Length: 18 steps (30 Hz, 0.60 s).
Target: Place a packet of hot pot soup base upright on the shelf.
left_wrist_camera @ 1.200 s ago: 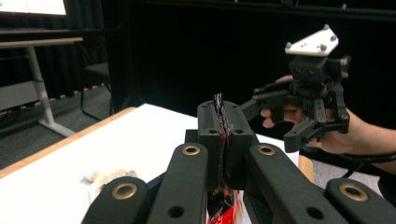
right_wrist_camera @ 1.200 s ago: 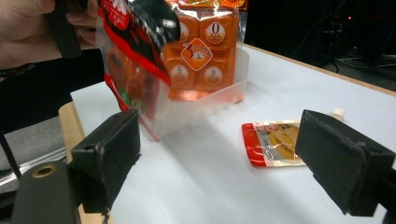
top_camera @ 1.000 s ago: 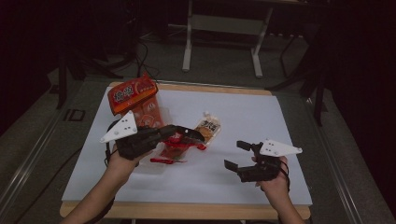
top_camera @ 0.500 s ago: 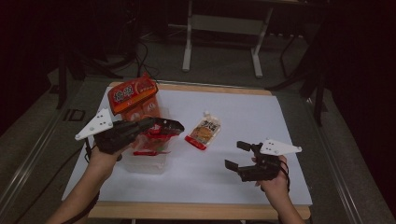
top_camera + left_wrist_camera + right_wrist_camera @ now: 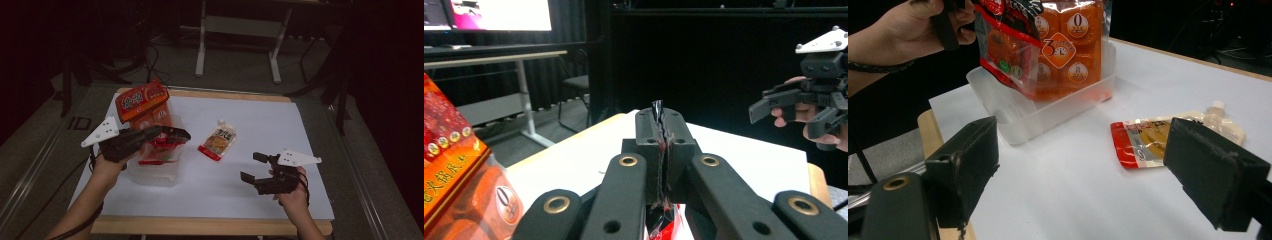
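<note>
The left gripper (image 5: 175, 134) pinches the top edge of a red packet (image 5: 1005, 40), its jaws closed tight on it, holding it over the clear plastic bin (image 5: 1013, 112). The packet's lower part is cut off in the left gripper view, and its print is too blurred to read. One orange multipack (image 5: 142, 102) stands in the bin. One spouted pouch (image 5: 218, 141) lies flat on the white table (image 5: 260, 125). The right gripper (image 5: 256, 167) hangs open, holding nothing.

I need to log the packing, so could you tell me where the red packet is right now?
The left gripper holds the red packet over the clear tub, table's left side, in front of the orange bag.
</note>
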Motion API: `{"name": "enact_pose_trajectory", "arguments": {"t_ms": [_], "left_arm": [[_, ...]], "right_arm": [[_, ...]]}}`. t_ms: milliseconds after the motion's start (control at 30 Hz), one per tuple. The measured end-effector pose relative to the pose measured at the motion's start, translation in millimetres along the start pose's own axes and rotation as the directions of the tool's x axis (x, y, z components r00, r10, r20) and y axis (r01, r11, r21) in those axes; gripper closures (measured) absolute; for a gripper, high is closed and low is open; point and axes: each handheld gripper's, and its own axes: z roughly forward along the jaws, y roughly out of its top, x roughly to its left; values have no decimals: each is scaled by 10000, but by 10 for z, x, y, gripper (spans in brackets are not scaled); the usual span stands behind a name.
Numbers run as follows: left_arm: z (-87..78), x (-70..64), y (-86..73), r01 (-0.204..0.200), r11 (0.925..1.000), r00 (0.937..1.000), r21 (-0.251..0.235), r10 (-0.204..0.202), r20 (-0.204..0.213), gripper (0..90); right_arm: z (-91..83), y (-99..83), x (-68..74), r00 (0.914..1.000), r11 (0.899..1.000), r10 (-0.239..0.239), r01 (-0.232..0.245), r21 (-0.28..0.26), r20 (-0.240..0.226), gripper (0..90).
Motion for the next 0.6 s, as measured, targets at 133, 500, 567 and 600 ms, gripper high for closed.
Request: {"name": "enact_pose_trajectory", "arguments": {"t_ms": [133,500,567,600], "left_arm": [[25,23,-40,113,9999,9999,109,-115,116,885],[67,82,-195,-599,9964,9982,595,594,89,883],[63,97,-217,-573,9959,9983,697,568,87,883],[61,105,-233,-588,9957,9983,718,582,96,882]], "right_arm": [[6,-18,-8,9999,10000,90,-90,-8,-52,144],[13,-34,-7,9999,9999,121,-120,65,-107,144],[18,-38,-9,9998,9999,145,-144,67,-125,144],[20,-40,-10,9999,9999,121,-120,98,-123,144]]}}
